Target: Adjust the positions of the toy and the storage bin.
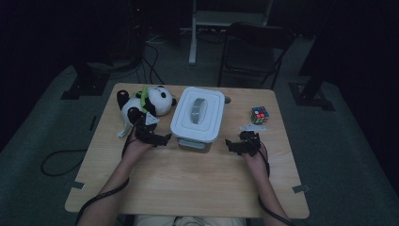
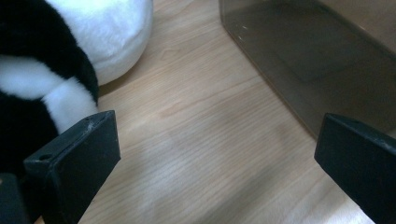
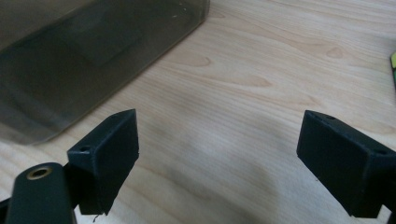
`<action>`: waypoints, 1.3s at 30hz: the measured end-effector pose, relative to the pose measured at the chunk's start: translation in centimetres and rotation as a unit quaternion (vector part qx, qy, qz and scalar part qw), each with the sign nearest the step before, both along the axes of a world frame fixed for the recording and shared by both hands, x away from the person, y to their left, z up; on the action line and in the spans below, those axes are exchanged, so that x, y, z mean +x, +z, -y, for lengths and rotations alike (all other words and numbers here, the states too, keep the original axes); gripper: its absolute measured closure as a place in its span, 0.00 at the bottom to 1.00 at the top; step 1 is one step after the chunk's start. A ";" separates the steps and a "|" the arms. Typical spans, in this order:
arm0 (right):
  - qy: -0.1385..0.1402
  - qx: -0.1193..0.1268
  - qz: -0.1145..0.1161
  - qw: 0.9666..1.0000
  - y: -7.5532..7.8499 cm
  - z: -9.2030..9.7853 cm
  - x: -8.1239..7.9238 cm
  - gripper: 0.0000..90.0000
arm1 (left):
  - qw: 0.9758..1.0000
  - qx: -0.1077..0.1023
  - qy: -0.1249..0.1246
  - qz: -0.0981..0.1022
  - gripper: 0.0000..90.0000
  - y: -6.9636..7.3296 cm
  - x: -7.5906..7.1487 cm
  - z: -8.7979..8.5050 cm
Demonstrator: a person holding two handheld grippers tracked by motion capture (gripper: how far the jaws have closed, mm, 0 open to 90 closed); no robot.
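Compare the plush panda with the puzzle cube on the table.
The plush panda is black and white with a green patch; the puzzle cube is multicoloured. The panda is far bigger and soft and rounded, the cube small and boxy. The panda lies left of the lidded box, close to the left hand-held gripper; the cube sits to the box's right. Both rest ungripped on the table.

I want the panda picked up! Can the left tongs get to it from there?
Probably yes. The left tongs are open, and the panda sits right beside one jaw, with bare table between the jaws. The box stands off to the other side, out of the way.
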State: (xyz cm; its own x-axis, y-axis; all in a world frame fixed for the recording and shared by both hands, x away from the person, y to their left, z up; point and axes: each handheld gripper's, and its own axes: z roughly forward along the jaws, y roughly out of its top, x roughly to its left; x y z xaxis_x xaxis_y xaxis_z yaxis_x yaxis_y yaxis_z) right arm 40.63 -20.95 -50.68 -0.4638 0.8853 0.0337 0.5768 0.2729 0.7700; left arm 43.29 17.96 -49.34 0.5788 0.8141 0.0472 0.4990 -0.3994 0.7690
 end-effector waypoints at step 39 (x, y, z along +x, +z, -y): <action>0.004 0.033 0.000 0.999 0.2 -2.8 4.9 0.19 | 0.999 0.006 0.028 -0.016 0.01 -0.3 4.3 3.0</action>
